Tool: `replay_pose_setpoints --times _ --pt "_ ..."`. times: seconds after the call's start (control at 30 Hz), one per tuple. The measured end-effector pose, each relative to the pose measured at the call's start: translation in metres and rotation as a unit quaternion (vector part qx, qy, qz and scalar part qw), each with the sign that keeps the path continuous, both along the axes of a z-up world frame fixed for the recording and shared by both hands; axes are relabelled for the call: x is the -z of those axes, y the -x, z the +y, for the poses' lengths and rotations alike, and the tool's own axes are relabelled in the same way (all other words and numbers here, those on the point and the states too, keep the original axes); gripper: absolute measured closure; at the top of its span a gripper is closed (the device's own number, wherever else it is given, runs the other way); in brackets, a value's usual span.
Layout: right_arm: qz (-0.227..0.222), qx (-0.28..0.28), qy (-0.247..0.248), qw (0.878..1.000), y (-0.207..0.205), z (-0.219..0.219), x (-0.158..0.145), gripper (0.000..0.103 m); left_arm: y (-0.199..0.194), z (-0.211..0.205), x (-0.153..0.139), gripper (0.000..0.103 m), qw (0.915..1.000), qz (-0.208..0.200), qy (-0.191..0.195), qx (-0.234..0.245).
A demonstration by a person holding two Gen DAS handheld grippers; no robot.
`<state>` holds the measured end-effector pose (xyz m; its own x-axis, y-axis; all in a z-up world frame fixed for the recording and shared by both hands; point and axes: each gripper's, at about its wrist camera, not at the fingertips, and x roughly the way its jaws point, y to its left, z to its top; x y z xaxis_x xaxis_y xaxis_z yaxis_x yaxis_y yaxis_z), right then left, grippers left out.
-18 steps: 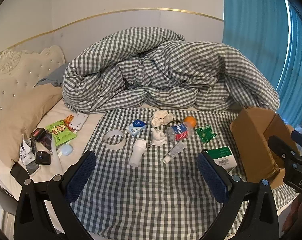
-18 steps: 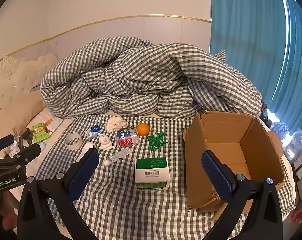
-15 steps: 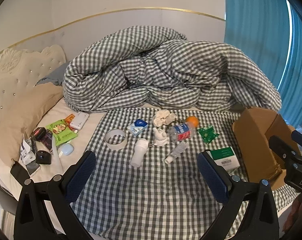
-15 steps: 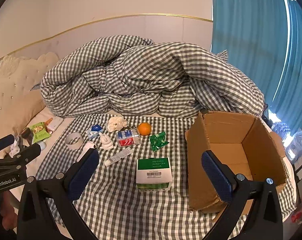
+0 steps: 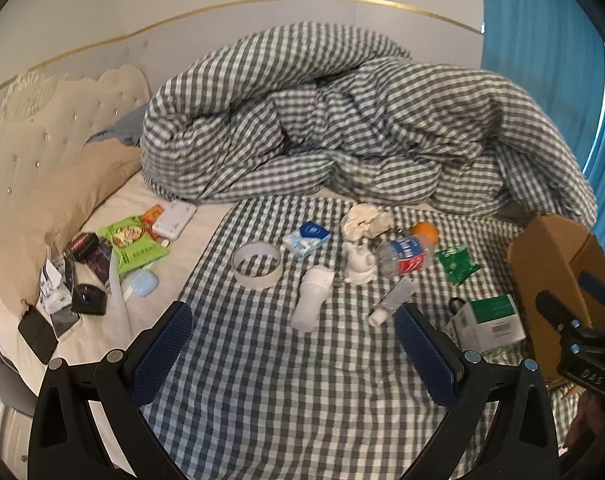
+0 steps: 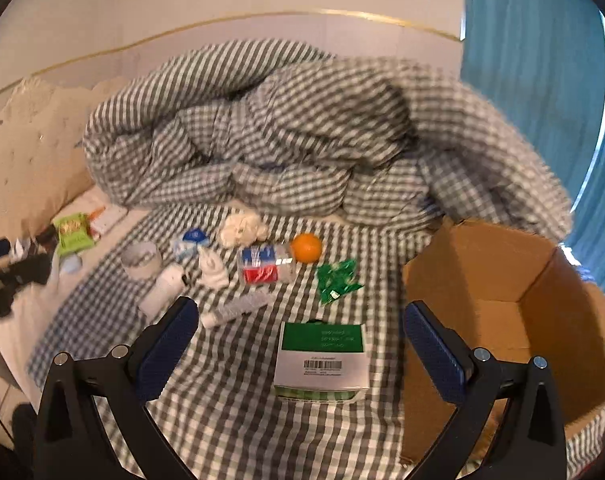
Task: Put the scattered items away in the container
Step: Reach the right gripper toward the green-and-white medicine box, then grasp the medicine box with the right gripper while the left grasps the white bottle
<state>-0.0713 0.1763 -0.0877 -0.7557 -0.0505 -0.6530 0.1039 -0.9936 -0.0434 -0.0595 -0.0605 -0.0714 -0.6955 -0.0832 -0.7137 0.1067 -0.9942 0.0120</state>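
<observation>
Hovering wide open and empty, left gripper (image 5: pixel 294 344) and right gripper (image 6: pixel 302 340) face scattered items on the checked sheet (image 6: pixel 238 408): green-white box (image 6: pixel 321 356), orange (image 6: pixel 306 247), tape roll (image 5: pixel 256 265), beside the open cardboard box (image 6: pixel 502 320).

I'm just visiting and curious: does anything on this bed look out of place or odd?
Yes. Small items lie scattered on the checked sheet: an orange, a plastic bottle on its side, a crumpled tissue, a tape roll. The cardboard box beside them looks empty, and the duvet is heaped unmade.
</observation>
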Motion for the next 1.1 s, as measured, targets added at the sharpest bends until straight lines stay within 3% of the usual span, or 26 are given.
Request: replay_pose_setpoints --times 0.2,0.57,0.7,0.8,1.1 --pt "-0.047 0.014 -0.015 0.999 0.027 0.009 0.049 0.000 0.013 -0.012 0.023 0.000 0.9999 -0.011 0.003 -0.007" --pt "-0.121 0.029 -0.054 0.991 0.060 0.014 0.111 0.000 0.047 -0.009 0.060 0.000 0.9995 -0.032 -0.002 0.008" --pt "-0.132 0.030 -0.039 0.990 0.066 0.019 0.122 0.001 0.062 -0.004 0.075 0.000 0.9990 -0.036 -0.009 0.027" --pt "-0.145 0.028 -0.015 0.989 0.068 0.022 0.128 0.010 0.078 -0.003 0.092 0.000 0.9973 -0.055 -0.029 0.039" --pt "-0.138 0.022 -0.050 0.989 0.070 0.009 0.132 0.010 0.112 0.002 0.140 0.000 0.9945 -0.080 -0.018 0.066"
